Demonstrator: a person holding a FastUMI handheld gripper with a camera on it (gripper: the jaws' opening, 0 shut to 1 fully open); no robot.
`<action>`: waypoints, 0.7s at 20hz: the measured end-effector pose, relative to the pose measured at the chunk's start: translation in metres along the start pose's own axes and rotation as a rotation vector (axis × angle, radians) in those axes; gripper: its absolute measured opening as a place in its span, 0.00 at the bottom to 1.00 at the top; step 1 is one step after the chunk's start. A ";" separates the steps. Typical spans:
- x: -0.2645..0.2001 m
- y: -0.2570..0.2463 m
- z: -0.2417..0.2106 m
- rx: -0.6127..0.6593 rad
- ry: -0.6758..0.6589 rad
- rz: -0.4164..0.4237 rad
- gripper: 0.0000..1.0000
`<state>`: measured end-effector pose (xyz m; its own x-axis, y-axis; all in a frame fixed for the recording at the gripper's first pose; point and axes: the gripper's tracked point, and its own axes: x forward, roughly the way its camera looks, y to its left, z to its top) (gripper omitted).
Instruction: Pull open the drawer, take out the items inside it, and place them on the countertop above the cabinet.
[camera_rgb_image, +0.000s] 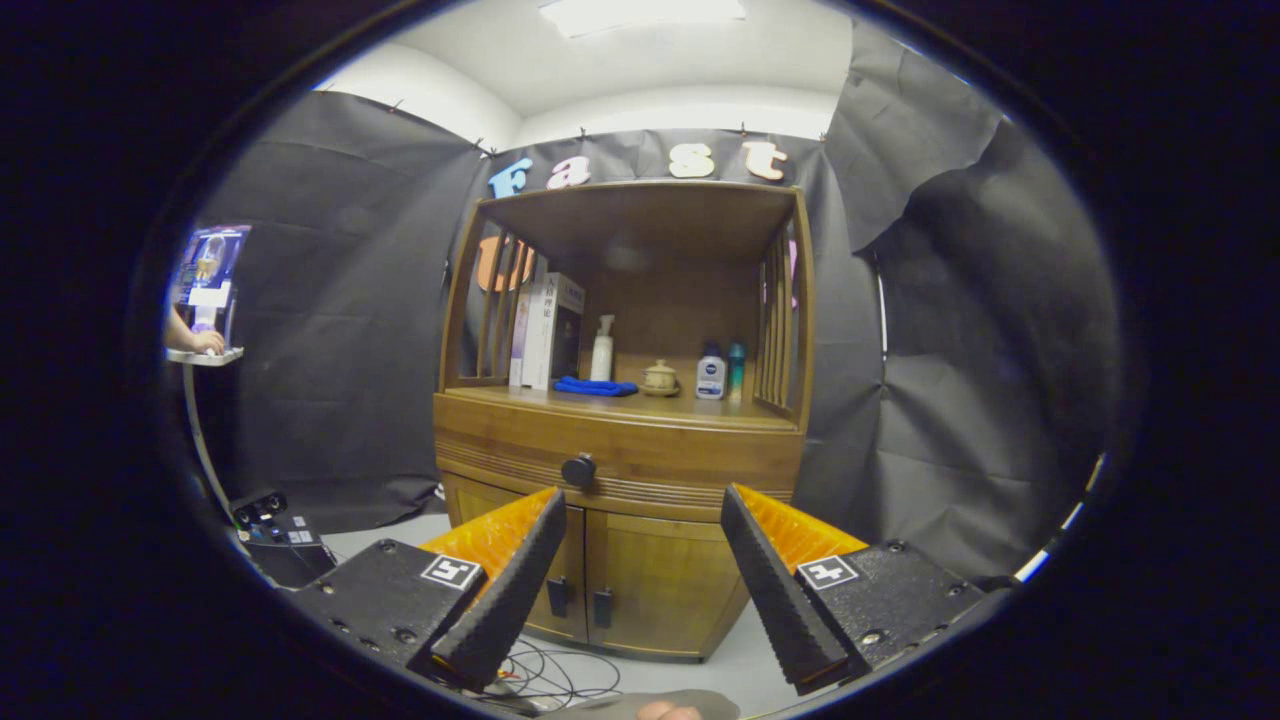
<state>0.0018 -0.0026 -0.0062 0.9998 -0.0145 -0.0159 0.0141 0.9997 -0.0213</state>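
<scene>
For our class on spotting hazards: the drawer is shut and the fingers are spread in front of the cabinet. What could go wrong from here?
1. The drawer knob is small and round, so the open gripper may slip off it.
2. The countertop already holds a blue cloth, a small pot and bottles; placing items could topple them.
3. Cables on the floor might snag.

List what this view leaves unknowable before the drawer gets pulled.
- Drawer contents: hidden, since the drawer is shut behind its knob.
- Lower doors: partly covered by the open gripper, which holds nothing.
- Small pot and bottles on the countertop: too small to tell details.
- Boxes: partly behind the cabinet's side slats.
</scene>
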 end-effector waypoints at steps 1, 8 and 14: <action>0.000 -0.001 -0.001 -0.008 -0.002 -0.003 1.00; 0.014 0.013 -0.011 -0.035 0.019 0.033 1.00; 0.061 0.044 0.005 -0.060 -0.012 0.040 1.00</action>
<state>0.0635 0.0403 -0.0034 0.9996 0.0262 -0.0058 -0.0266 0.9964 -0.0804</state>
